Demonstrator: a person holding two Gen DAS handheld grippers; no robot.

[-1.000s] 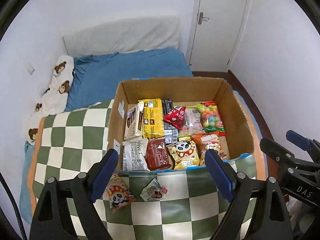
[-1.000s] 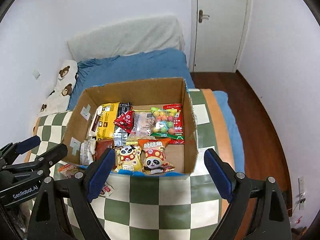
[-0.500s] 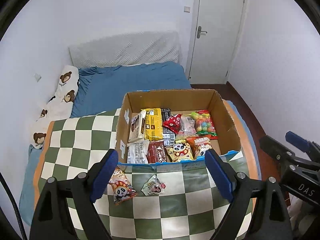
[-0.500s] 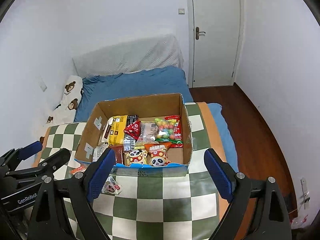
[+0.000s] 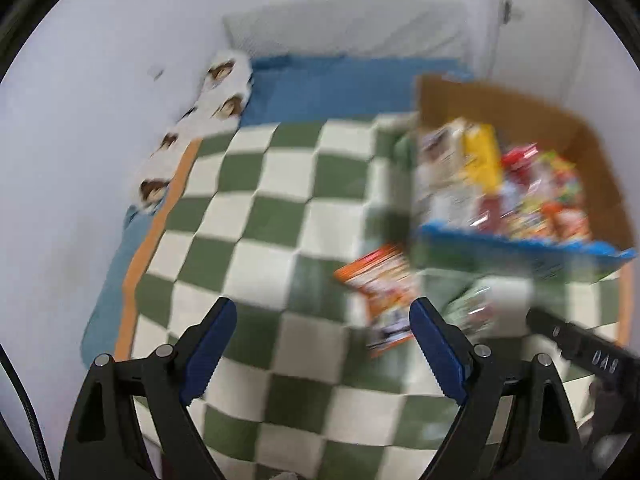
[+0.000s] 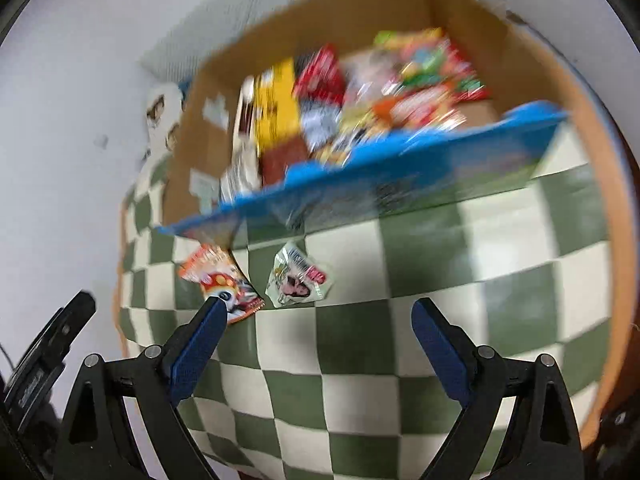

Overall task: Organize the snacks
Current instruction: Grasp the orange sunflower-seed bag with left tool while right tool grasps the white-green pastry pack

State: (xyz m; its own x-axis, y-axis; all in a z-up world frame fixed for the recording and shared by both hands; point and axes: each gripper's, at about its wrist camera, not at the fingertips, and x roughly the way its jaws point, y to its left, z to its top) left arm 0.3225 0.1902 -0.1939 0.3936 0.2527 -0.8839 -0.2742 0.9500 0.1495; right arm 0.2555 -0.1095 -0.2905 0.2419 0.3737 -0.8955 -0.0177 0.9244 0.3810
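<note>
A cardboard box (image 5: 592,152) (image 6: 224,76) with a blue front flap holds several snack packets. Two packets lie loose on the green and white checked blanket (image 5: 280,240) (image 6: 360,340) in front of it: an orange panda packet (image 5: 380,284) (image 6: 218,280) and a small pale green packet (image 5: 474,308) (image 6: 298,280). My left gripper (image 5: 323,316) stands open over the blanket, the orange packet just beyond its right fingertip. My right gripper (image 6: 318,318) has nothing between its fingers and its jaws are opening; both loose packets lie just past its left fingertip. Both views are blurred.
The blanket lies on a bed with a blue sheet (image 5: 340,92) and a bear-print pillow (image 5: 200,116) against the white wall. The other gripper shows at each view's edge (image 5: 580,348) (image 6: 44,360). The blanket's orange border (image 5: 152,232) marks its left edge.
Both grippers dropped closer to the blanket and tilted down. The left view swung left, putting the box at the right edge. The right view closed in on the box front and loose packets.
</note>
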